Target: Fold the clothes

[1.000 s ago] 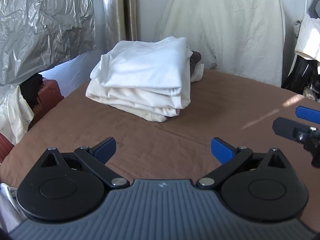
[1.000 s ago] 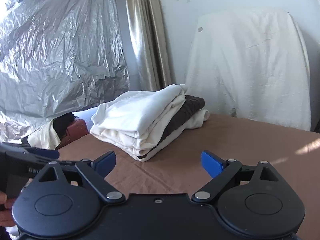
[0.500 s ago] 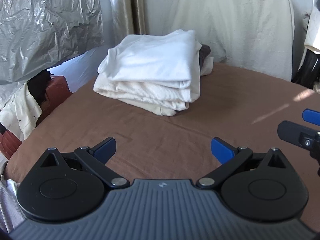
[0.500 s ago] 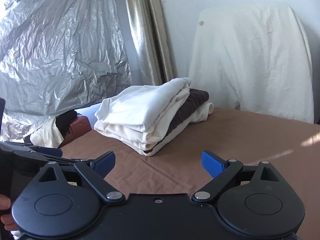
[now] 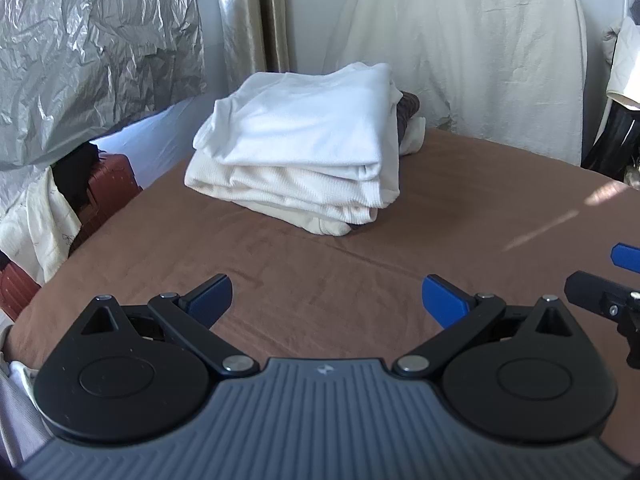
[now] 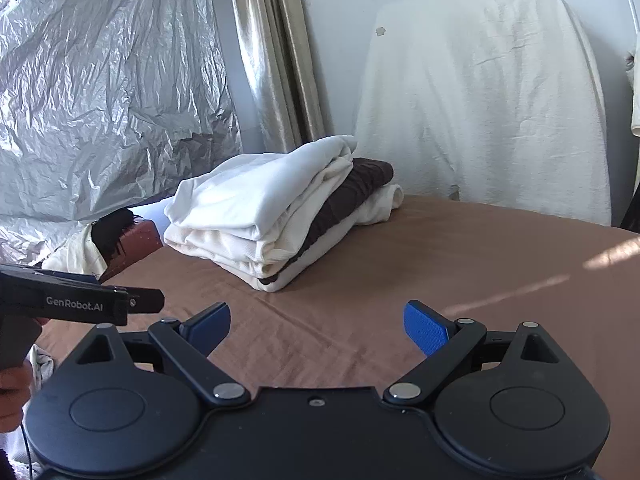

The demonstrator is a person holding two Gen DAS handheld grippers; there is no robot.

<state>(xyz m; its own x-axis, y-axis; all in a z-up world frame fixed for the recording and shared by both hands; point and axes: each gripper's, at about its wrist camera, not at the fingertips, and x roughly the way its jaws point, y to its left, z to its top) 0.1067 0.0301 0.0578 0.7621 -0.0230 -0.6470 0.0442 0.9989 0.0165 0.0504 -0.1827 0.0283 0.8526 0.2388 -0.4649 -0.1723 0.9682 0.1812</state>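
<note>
My left gripper [image 5: 326, 294] spread, empty; right gripper [image 6: 318, 322] likewise (both above brown sheet [image 5: 460, 216]); folded stack [image 5: 304, 148] ahead, untouched.

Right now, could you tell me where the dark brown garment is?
The dark brown garment is sandwiched inside the folded pile, under the white top layers and showing on the pile's right side in the right wrist view, on the brown table cover.
</note>
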